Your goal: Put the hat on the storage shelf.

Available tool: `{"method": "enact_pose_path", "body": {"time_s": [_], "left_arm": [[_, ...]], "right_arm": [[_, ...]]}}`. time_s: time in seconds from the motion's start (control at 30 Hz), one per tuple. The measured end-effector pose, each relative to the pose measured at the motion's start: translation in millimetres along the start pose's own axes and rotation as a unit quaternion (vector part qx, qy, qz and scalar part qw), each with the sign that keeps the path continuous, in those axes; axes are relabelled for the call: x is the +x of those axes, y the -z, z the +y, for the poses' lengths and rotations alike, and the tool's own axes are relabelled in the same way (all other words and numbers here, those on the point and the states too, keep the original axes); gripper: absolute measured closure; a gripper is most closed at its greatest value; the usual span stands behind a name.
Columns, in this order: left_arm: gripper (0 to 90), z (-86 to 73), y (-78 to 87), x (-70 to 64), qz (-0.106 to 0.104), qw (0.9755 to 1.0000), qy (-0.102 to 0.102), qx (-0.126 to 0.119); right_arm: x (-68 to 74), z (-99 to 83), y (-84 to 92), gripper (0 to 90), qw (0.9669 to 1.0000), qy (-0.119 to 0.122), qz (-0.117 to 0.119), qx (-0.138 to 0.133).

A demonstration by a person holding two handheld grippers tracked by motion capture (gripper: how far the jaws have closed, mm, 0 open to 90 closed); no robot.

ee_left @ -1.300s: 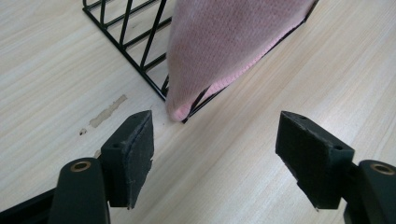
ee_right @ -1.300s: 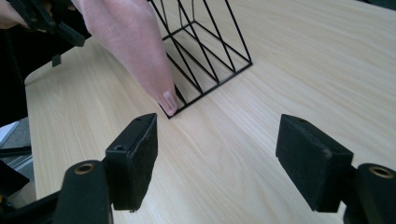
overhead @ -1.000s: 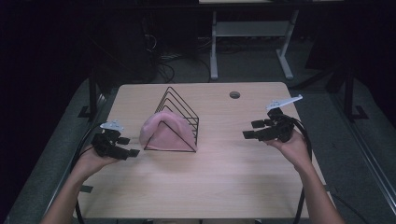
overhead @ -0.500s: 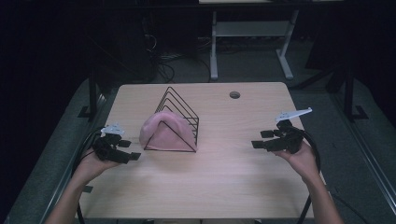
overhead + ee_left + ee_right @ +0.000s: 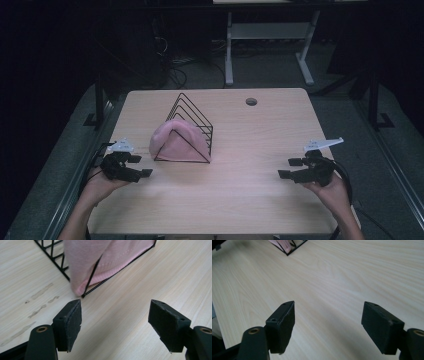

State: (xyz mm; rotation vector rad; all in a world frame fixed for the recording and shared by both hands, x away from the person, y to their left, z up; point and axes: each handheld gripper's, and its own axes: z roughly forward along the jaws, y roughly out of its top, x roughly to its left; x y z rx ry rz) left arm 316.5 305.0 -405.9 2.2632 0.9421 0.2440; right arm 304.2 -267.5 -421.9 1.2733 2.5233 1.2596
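Note:
A pink cloth (image 5: 176, 141) hangs draped over the near end of a black triangular wire rack (image 5: 192, 122) in the middle of the wooden table (image 5: 240, 195). My left gripper (image 5: 141, 166) sits low at the left, just short of the rack's near left corner, open and empty. In the left gripper view the cloth (image 5: 107, 262) and the rack's wires (image 5: 91, 277) lie right ahead of the left gripper (image 5: 115, 317). My right gripper (image 5: 290, 168) hovers open at the right side, far from the rack. The right gripper (image 5: 328, 320) looks over bare wood, with the rack corner (image 5: 288, 250) far off.
A round cable hole (image 5: 251, 101) is in the table's far right part. Beyond the table stand a white desk frame (image 5: 267, 45) and cables on a dark floor. Black rails run along both sides of the table.
My right gripper has drawn back toward the near right edge and lowered. My left gripper has shifted slightly nearer and right. The cloth and rack have not moved.

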Motion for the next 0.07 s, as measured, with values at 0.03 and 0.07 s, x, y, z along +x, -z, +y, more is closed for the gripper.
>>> {"method": "enact_pose_path", "body": {"time_s": [0.03, 0.07], "left_arm": [[27.0, -1.0, -1.0, -0.8, 0.007, 1.0000, -0.004, 0.001], [27.0, -3.1, -1.5, -1.1, 0.009, 0.9999, 0.003, -0.006]], "right_arm": [[2.1, -4.2, 2.1, 25.9, 1.0000, 0.003, -0.001, -0.005], [3.9, -8.7, 3.9, 25.8, 1.0000, 0.005, -0.004, -0.008]]}}
